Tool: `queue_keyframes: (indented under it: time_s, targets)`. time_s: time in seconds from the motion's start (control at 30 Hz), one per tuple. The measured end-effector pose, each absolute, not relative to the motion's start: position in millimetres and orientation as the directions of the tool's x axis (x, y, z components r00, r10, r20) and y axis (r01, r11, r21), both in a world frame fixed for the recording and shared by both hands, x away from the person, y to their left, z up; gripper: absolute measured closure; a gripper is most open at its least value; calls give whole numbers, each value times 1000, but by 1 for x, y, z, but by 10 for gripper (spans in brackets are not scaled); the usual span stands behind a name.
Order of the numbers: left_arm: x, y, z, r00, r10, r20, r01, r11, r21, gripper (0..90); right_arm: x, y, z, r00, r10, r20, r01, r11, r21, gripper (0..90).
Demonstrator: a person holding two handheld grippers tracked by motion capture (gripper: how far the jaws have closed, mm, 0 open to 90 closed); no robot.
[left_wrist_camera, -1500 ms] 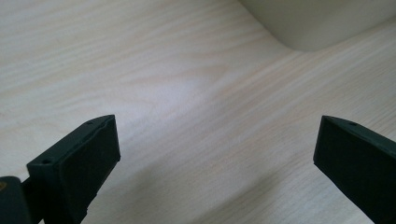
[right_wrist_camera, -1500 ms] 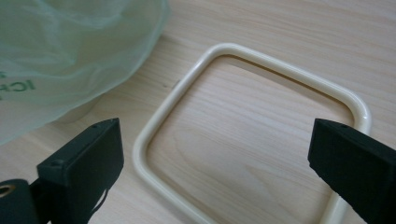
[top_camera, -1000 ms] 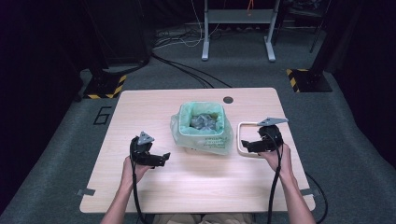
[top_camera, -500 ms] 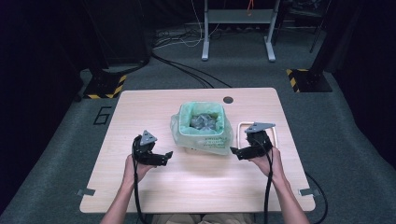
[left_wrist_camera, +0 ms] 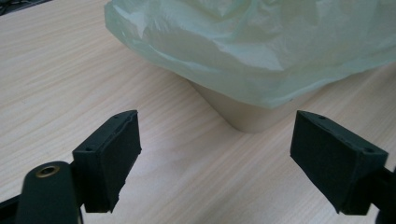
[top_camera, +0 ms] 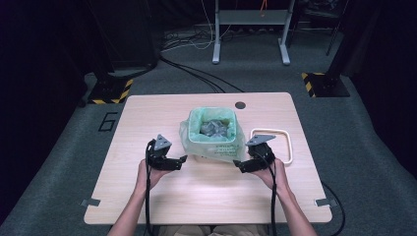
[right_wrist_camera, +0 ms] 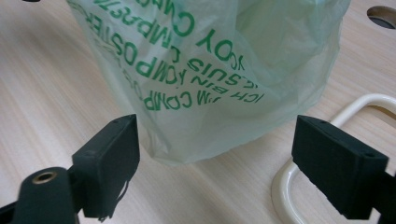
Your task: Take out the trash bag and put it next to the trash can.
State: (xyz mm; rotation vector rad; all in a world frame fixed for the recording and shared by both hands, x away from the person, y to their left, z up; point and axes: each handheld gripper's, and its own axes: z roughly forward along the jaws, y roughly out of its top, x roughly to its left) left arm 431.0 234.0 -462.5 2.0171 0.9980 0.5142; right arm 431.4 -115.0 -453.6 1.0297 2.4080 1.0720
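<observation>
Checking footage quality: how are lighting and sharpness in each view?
High view: bright table, dark surroundings, slightly soft. Left gripper view: green bag a bit washed out, black pads dim. Right gripper view: the bag's print is sharp, white frame softer.

Thin crinkly semi-gloss green plastic bag (top_camera: pixel 210 140) w/ print; smooth matt beige bin (left_wrist_camera: pixel 243 114) beneath; pale matt wood-grain desk (top_camera: pixel 147 113); glossy cream frame (top_camera: pixel 287 147) at right; matt black tongs' pads (left_wrist_camera: pixel 112 154).

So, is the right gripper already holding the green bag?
No. In the right gripper view the green bag hangs beyond the right gripper, whose open jaws grip nothing.
</observation>
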Motion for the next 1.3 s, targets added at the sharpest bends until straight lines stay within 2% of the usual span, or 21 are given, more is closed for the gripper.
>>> queue_keyframes:
  time_s: [0.07, 0.17, 0.3, 0.4, 0.57, 0.8, 1.0, 1.3]
  targets:
    - [432, 232, -462, 608, 794, 10, 457, -361, 812, 214, 433, -115, -458, -692, 721, 11, 491, 460, 740, 202]
    - [433, 230, -463, 615, 789, 4, 453, -357, 817, 255, 435, -114, -462, -694, 720, 11, 493, 463, 737, 289]
    - [435, 228, -464, 624, 781, 6, 437, -356, 826, 324, 435, -113, -464, -698, 716, 8, 487, 467, 739, 501]
    - [435, 225, -465, 636, 772, 11, 425, -361, 830, 393, 435, -113, -465, -703, 710, 23, 484, 455, 747, 621]
    - [434, 220, -465, 648, 762, 26, 403, -371, 837, 532, 434, -112, -466, -701, 713, 23, 481, 448, 754, 743]
    - [434, 218, -465, 656, 754, 27, 376, -357, 855, 716, 430, -109, -464, -705, 709, 4, 464, 456, 760, 846]
    - [433, 217, -463, 663, 748, 30, 345, -341, 875, 894, 427, -109, -460, -700, 714, -12, 448, 451, 772, 899]
    - [430, 218, -458, 664, 747, 42, 316, -331, 889, 900, 423, -109, -447, -697, 716, -43, 415, 452, 790, 900]
